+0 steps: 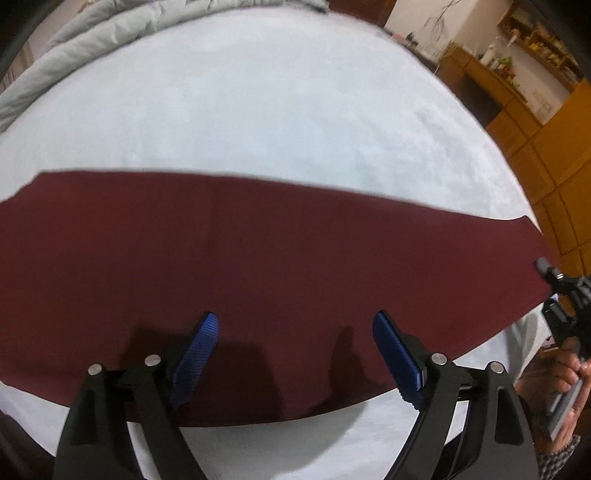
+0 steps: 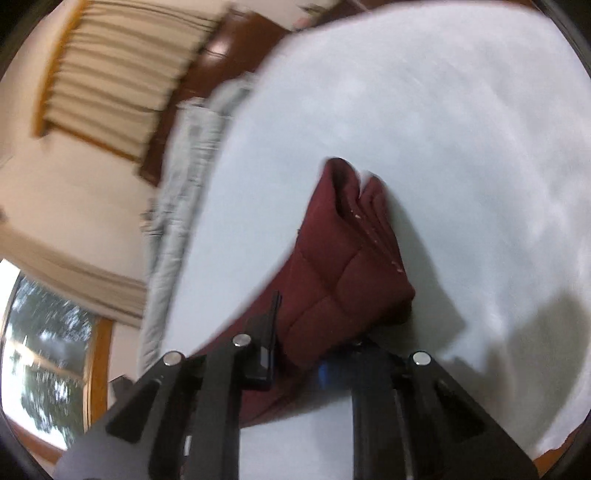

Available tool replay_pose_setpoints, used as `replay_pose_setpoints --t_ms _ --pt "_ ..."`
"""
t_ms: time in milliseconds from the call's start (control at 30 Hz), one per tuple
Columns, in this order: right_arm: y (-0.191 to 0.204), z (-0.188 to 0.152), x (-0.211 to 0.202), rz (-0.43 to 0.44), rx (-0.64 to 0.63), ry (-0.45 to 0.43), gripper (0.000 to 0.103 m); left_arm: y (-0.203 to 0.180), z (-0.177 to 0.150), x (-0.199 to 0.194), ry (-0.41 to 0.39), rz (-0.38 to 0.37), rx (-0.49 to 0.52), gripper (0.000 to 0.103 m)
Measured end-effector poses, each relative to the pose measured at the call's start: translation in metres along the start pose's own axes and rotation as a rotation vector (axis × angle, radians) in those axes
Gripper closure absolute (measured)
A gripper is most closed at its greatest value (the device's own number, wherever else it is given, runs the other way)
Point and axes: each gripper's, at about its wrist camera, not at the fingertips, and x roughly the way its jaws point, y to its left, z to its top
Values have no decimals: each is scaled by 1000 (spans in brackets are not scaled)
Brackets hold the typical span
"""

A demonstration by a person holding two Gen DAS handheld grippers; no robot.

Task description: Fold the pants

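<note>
The maroon pants (image 1: 258,266) lie flat as a long band across the pale bed sheet (image 1: 258,110). My left gripper (image 1: 295,325) is open, its blue pads (image 1: 201,347) hovering just above the near edge of the pants, holding nothing. My right gripper (image 1: 554,291) shows at the right end of the pants. In the right wrist view the right gripper (image 2: 306,354) is shut on the end of the pants (image 2: 347,266), which bunches up in folds between its fingers and lifts off the sheet (image 2: 461,147).
A grey quilt (image 1: 110,33) is rolled along the far side of the bed and also shows in the right wrist view (image 2: 184,184). Wooden cabinets and shelves (image 1: 535,122) stand to the right. A curtained window (image 2: 122,66) and a wall are on the left.
</note>
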Motion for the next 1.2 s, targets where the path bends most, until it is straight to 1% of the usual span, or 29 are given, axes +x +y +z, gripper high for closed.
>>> replay_pose_setpoints --t_ms 33,67,100,133,167,200,233,300,333,367,433,500,567,633,667,800,900,1067,1200 --pt "9 -1 -5 4 -26 -16 88 -1 -1 1 2 -4 6 17" --pt "10 -2 -5 -33 -26 -11 88 1 -1 5 23 -1 -1 17" --pt "3 -3 0 -109 -11 16 88 5 -3 13 60 2 -18 17" --pt "-5 -4 6 -154 9 41 88 9 -5 24 92 3 -33 17" --pt "-15 -6 14 -197 40 72 88 9 -7 27 82 4 -21 16" --pt "-31 -11 25 -273 80 122 88 6 -8 28 82 13 10 16" --pt "-36 -14 29 -288 90 136 88 4 -9 27 85 19 31 15" --pt "-35 -17 27 -272 105 113 88 4 -8 22 80 3 26 15" --pt "-28 -17 24 -271 95 98 88 10 -6 16 74 -30 -5 15" --pt "-21 -16 19 -267 79 79 88 16 -5 10 67 -53 -35 15" --pt "1 -16 12 -273 15 51 88 26 -3 0 51 -65 -65 15" --pt "29 -17 8 -275 -50 32 87 42 -2 -18 8 -51 -72 14" --pt "65 -21 5 -245 -129 17 87 59 -3 -33 -28 -26 -92 14" --pt "106 -25 10 -206 -211 16 87 79 -6 -46 -58 -7 -129 14" --pt "120 -27 14 -196 -241 20 87 90 -9 -53 -70 2 -150 14" --pt "188 -50 52 -144 -356 72 87 123 -16 -71 -97 7 -228 14" --pt "233 -79 91 -117 -444 133 87 152 -22 -84 -129 8 -298 14" --pt "285 -124 157 -98 -540 234 87 185 -33 -91 -149 -12 -390 14" --pt "313 -161 199 -99 -597 314 87 203 -40 -100 -170 -22 -428 14"
